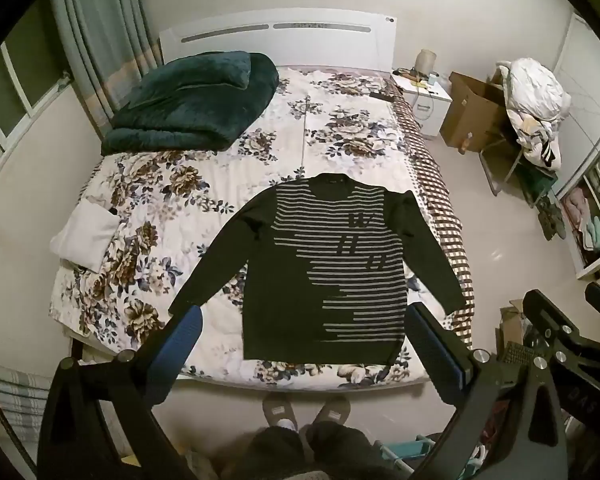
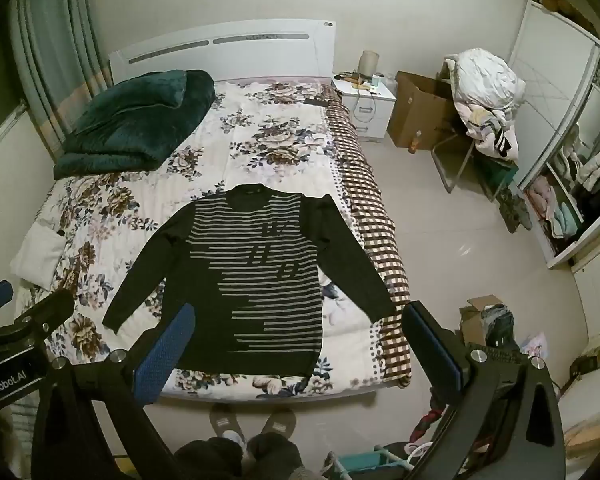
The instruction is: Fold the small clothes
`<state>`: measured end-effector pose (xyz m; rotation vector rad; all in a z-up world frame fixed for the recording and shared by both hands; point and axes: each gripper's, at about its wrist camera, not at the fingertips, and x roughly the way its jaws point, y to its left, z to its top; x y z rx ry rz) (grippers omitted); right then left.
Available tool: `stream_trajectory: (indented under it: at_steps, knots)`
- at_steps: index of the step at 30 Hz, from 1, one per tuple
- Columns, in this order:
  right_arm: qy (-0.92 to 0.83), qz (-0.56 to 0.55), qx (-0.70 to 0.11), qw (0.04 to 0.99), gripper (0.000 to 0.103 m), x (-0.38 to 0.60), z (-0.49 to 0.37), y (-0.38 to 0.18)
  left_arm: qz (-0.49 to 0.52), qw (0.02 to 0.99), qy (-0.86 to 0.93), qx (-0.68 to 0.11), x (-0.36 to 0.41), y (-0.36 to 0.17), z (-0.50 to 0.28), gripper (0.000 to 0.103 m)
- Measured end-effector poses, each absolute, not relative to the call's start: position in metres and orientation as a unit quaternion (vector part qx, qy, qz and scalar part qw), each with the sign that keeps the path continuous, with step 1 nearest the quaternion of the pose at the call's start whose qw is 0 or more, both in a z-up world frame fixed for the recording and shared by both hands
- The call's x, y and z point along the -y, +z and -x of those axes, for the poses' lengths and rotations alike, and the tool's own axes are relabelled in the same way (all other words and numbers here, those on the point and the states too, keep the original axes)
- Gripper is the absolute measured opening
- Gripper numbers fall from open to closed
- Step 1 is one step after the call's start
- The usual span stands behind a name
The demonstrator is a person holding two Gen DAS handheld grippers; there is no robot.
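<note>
On the bed (image 1: 228, 184), a striped sweater (image 1: 324, 264) lies flat.
Left claw (image 1: 304, 336) and right claw (image 2: 296, 332) hang above it, jaws wide apart, empty.

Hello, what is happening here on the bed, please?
A person stands at the foot of the bed, holding a hand-held gripper in each hand. A dark striped sweater lies flat on the floral bedspread, sleeves spread, not yet folded. The left hand-held gripper and the right hand-held gripper are both open and empty, above the sweater's near end. A folded white garment lies near the bed's left edge.
</note>
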<state>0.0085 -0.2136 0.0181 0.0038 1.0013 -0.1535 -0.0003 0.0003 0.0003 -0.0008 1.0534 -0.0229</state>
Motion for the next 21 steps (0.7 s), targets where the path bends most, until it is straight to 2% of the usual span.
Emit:
stream_trajectory:
  at_steps: [21]
  knots:
    - [-0.074, 0.0, -0.477, 0.876, 0.103, 0.2098, -0.0081, 0.0239, 0.003, 0.866, -0.01, -0.499, -0.0007, 0.0005, 0.001, 0.103]
